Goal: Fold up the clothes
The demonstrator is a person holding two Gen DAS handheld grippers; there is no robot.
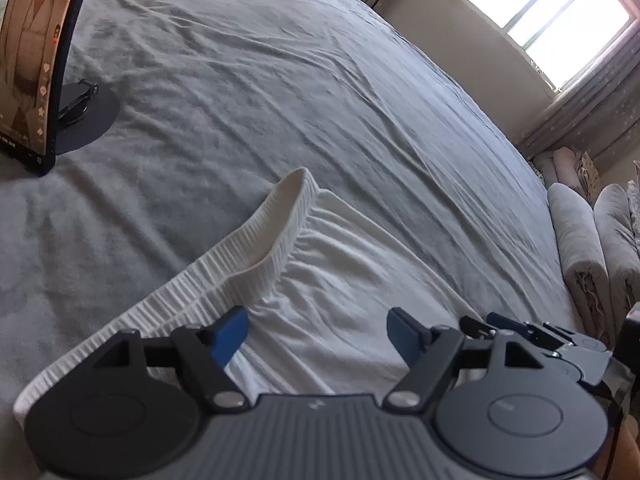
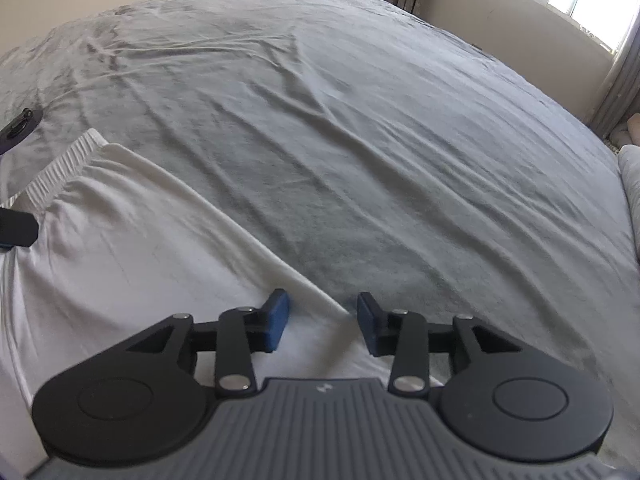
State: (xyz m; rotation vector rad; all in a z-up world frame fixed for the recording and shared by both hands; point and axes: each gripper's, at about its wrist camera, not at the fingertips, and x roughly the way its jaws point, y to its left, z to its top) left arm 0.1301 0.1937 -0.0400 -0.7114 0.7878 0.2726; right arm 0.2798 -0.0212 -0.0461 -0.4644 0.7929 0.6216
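A white garment (image 1: 340,264) with a ribbed elastic waistband (image 1: 280,216) lies spread on the grey bed cover (image 1: 280,100). One end of the waistband curls up off the bed. My left gripper (image 1: 318,332) hovers just above the cloth below the waistband, jaws wide open with nothing between them. In the right wrist view the same garment (image 2: 120,248) runs off to the left, waistband (image 2: 60,168) at the far left. My right gripper (image 2: 322,320) is open over the garment's long right edge, one finger above white cloth, the other above the grey bed cover (image 2: 360,140).
A tablet (image 1: 36,60) on a round black stand (image 1: 88,120) stands on the bed at the far left. Rolled grey bedding (image 1: 576,240) lies off the bed's right side, below a bright window (image 1: 540,12). The grey cover stretches wide beyond the garment.
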